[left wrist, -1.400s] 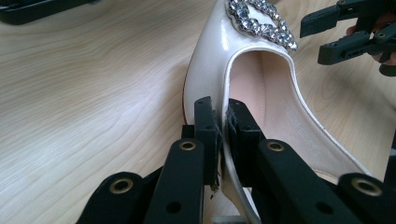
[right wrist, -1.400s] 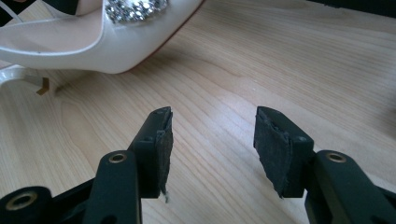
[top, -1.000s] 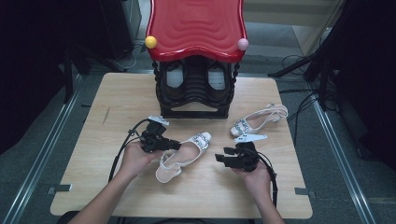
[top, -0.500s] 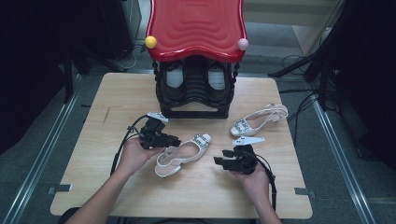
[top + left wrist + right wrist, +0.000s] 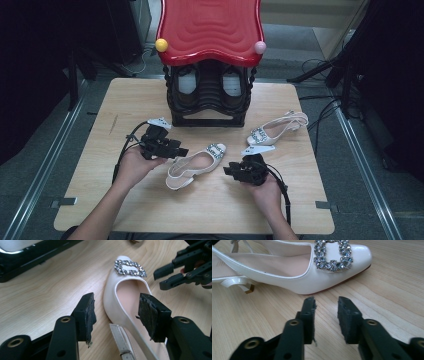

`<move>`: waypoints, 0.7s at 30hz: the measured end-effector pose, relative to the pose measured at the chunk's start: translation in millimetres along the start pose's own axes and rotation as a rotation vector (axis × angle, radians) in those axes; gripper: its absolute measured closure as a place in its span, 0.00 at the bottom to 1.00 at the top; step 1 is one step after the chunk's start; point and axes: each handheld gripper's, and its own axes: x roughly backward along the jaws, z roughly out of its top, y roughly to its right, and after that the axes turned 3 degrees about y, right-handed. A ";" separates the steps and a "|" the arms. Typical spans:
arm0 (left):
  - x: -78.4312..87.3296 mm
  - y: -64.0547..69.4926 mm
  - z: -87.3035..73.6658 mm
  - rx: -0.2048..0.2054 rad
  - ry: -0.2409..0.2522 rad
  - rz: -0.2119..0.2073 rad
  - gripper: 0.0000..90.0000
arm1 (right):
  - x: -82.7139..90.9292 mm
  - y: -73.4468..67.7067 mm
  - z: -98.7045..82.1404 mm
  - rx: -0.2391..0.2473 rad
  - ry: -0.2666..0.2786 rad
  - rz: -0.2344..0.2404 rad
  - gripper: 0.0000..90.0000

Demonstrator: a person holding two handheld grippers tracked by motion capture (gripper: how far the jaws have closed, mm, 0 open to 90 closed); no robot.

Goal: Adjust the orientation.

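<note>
Wooden desk (image 5: 150,210) carries a white slingback shoe (image 5: 195,161) near its front edge. Left tongs (image 5: 116,315) gape wide around its side, gripping nothing. Right tongs (image 5: 326,315) sit partly open, empty.

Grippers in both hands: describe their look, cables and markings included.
Both the left gripper and right gripper are black, with two blocky jaws lined by frayed dark pads, brass-ringed holes, a pale three-cornered top plate and a black trailing cable. Forearms are bare; no sleeves visible.

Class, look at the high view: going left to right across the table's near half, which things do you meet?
Left gripper → near shoe → right gripper → far shoe.
</note>
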 end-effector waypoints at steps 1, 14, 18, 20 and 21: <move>1.5 -1.5 -0.6 0.002 0.000 0.000 0.51 | -1.6 -0.2 0.2 0.005 -0.004 0.001 0.82; 15.7 -13.9 -11.0 0.050 0.020 0.007 0.48 | -17.1 -6.2 8.8 -0.012 -0.023 0.045 1.00; 18.3 -15.6 -13.6 0.053 0.025 0.019 0.48 | -20.4 -6.8 10.8 -0.002 -0.030 0.041 1.00; 19.9 -16.1 -15.1 0.058 0.029 0.020 0.48 | -22.2 -6.6 11.1 -0.003 -0.038 0.038 1.00; 20.8 -16.3 -15.8 0.059 0.030 0.022 0.48 | -23.3 -6.1 11.3 -0.005 -0.041 0.039 1.00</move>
